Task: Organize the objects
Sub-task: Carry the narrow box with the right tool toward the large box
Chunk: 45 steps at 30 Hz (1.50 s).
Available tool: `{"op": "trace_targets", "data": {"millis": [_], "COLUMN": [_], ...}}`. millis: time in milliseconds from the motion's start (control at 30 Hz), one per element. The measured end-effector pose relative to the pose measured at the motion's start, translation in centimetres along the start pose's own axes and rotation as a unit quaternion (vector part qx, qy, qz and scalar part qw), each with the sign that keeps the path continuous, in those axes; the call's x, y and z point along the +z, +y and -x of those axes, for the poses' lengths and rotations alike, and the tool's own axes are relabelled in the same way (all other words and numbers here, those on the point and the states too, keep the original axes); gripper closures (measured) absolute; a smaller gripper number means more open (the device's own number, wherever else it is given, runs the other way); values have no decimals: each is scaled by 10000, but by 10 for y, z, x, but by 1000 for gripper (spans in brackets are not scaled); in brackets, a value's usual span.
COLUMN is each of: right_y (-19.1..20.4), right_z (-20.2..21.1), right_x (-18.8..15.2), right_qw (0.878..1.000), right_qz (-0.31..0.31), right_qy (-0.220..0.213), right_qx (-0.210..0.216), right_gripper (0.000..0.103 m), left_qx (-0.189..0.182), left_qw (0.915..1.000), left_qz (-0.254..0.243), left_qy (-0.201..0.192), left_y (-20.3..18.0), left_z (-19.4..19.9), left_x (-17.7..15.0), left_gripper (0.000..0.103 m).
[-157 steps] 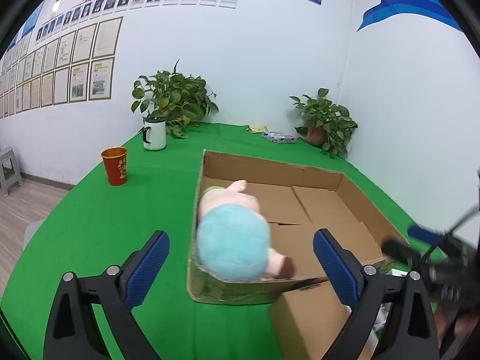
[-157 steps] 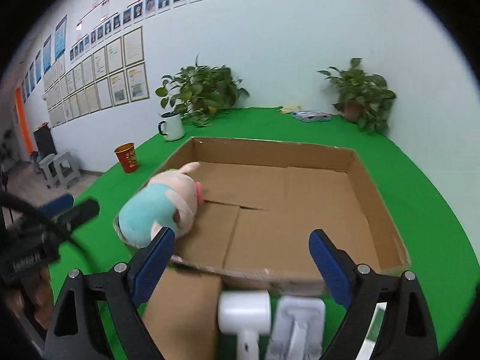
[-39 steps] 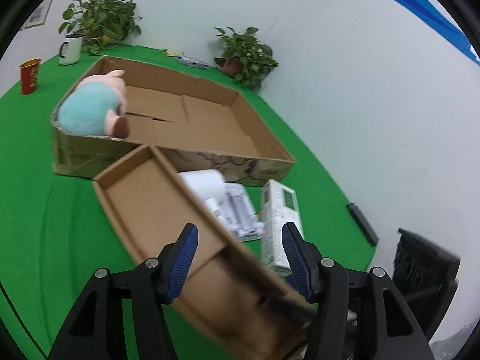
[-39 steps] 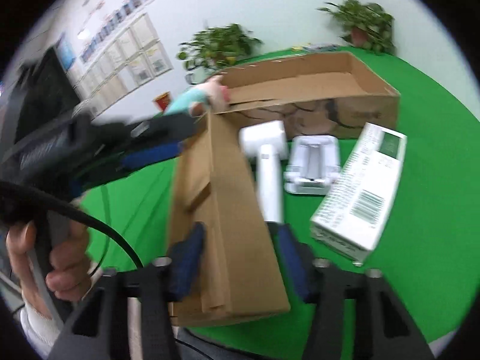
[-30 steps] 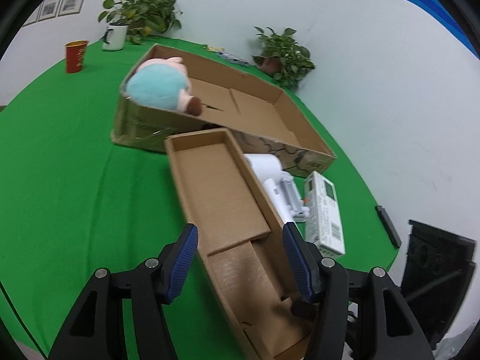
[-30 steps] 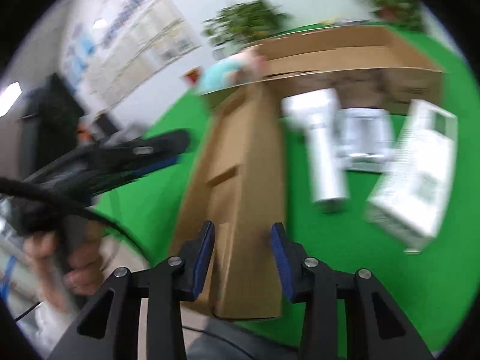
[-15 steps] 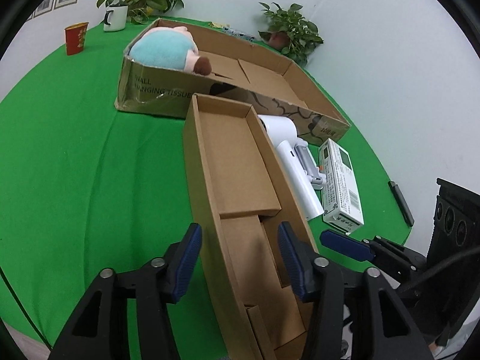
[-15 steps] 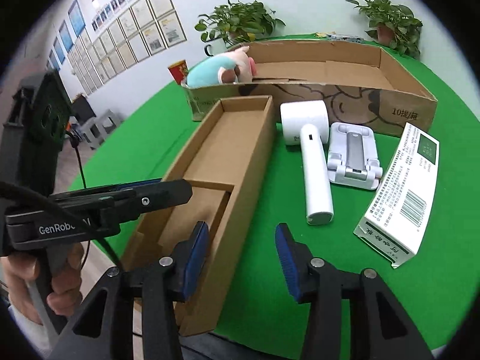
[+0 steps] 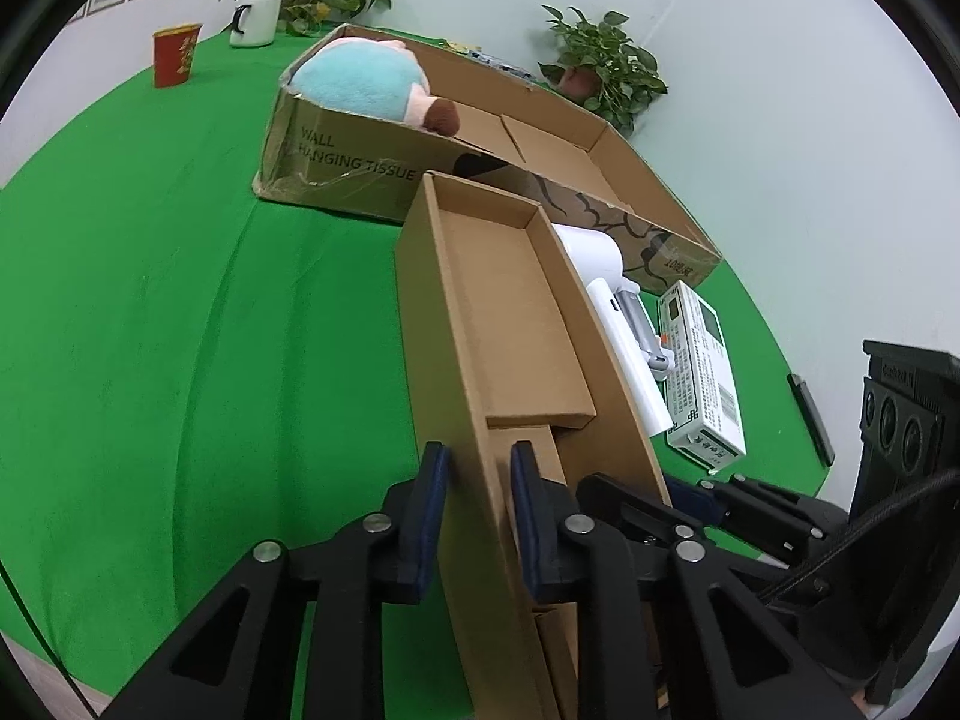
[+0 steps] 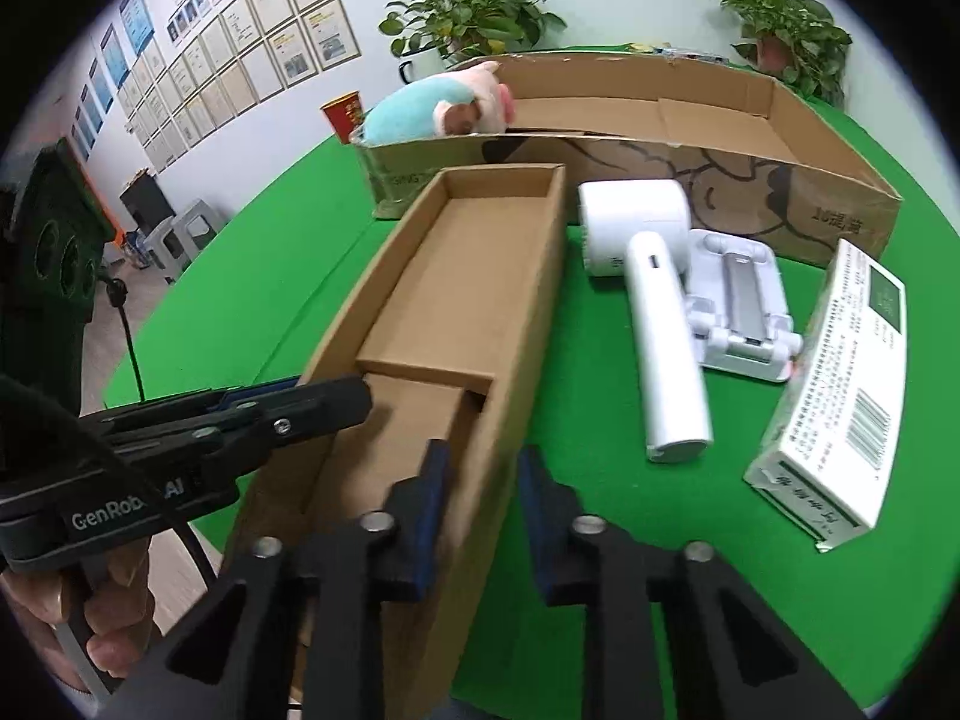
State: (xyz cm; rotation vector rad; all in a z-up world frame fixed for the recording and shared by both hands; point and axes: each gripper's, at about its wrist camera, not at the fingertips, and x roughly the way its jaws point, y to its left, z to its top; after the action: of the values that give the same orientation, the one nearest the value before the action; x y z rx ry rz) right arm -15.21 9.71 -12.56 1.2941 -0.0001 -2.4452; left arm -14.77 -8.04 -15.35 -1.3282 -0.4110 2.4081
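Observation:
A long narrow cardboard box [image 9: 498,300] [image 10: 474,276] lies open-topped on the green table, its far end against a large shallow carton [image 9: 600,126] [image 10: 780,138]. My left gripper [image 9: 477,456] is shut on the narrow box's left wall at the near end. My right gripper [image 10: 482,456] is closing on the right wall, which sits between its pads and touches them. A blue and pink plush toy [image 9: 360,81] [image 10: 420,108] rests in the carton's left corner. A white handheld device [image 10: 654,312], a white stand [image 10: 744,300] and a white packet [image 10: 840,390] lie to the right.
A red cup [image 9: 174,54], a white mug [image 9: 255,18] and potted plants [image 9: 600,66] stand at the table's far side. A slim black object [image 9: 810,420] lies near the right edge. A hand [image 10: 114,600] holds the left gripper's handle.
Both pairs of jaws have narrowed from straddling the narrow box to pinching its two long walls. The left gripper has sunk a little; the right one has tipped and shifted.

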Motion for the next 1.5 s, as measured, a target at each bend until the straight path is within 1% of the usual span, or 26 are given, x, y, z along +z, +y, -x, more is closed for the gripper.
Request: {"op": "trace_targets", "data": {"millis": [67, 200, 333, 367, 500, 633, 700, 767, 833, 900, 967, 1033, 1100, 1167, 1233, 1267, 1333, 1500], "right_y": [3, 1, -4, -4, 0, 1, 2, 4, 4, 3, 2, 1, 0, -6, -11, -13, -19, -34], "right_z": [-1, -2, -8, -9, -8, -5, -3, 4, 10, 19, 33, 49, 60, 73, 83, 87, 95, 105], "right_x": [0, 1, 1, 0, -2, -5, -7, -9, -8, -7, -4, 3, 11, 26, 44, 50, 68, 108], "right_qw": [9999, 9999, 9994, 9993, 9991, 9992, 9991, 9987, 9986, 9980, 9963, 9932, 9902, 9859, 9799, 9775, 9719, 9676], "right_qz": [9, -88, -304, -330, -291, -209, -184, -157, -194, -229, -244, -216, -147, -59, 61, 76, 102, 21], "right_qy": [1, 54, 119, 107, 8, 3, -36, -158, -252, -418, -683, -1001, -1228, -1509, -1795, -1885, -2096, -2290], "right_qx": [-101, -113, -91, -117, -293, -344, -392, -459, -433, -415, -459, -559, -649, -715, -874, -946, -1063, -1060], "right_gripper": [85, 85, 86, 86, 88, 88, 89, 91, 92, 92, 92, 92, 92, 92, 92, 92, 92, 92], "left_qx": [19, 75, 135, 147, 180, 261, 361, 491, 546, 519, 431, 339, 290, 281, 288, 266, 225, 56], "left_qw": [10000, 10000, 9996, 9993, 9993, 9990, 9983, 9960, 9934, 9920, 9912, 9889, 9856, 9804, 9727, 9692, 9654, 9608], "left_qz": [-21, -48, -254, -326, -314, -285, -350, -604, -728, -750, -756, -843, -968, -1184, -1444, -1539, -1623, -1647], "left_qy": [2, 9, -42, -50, -49, -213, -289, -450, -698, -870, -1002, -1176, -1353, -1550, -1794, -1904, -2027, -2230], "left_y": [0, 2, -3, -4, -5, -9, -14, -25, -35, -43, -48, -59, -70, -86, -104, -112, -124, -143], "left_z": [1, 0, 0, 0, 0, 2, 5, 12, 23, 33, 41, 50, 58, 66, 73, 76, 78, 83], "left_x": [0, 0, -2, -2, -2, -8, -12, -16, -18, -16, -12, -7, 1, 15, 31, 41, 60, 107], "left_gripper": [85, 85, 85, 85, 85, 86, 87, 87, 87, 87, 87, 87, 88, 88, 88, 88, 88, 88]}}
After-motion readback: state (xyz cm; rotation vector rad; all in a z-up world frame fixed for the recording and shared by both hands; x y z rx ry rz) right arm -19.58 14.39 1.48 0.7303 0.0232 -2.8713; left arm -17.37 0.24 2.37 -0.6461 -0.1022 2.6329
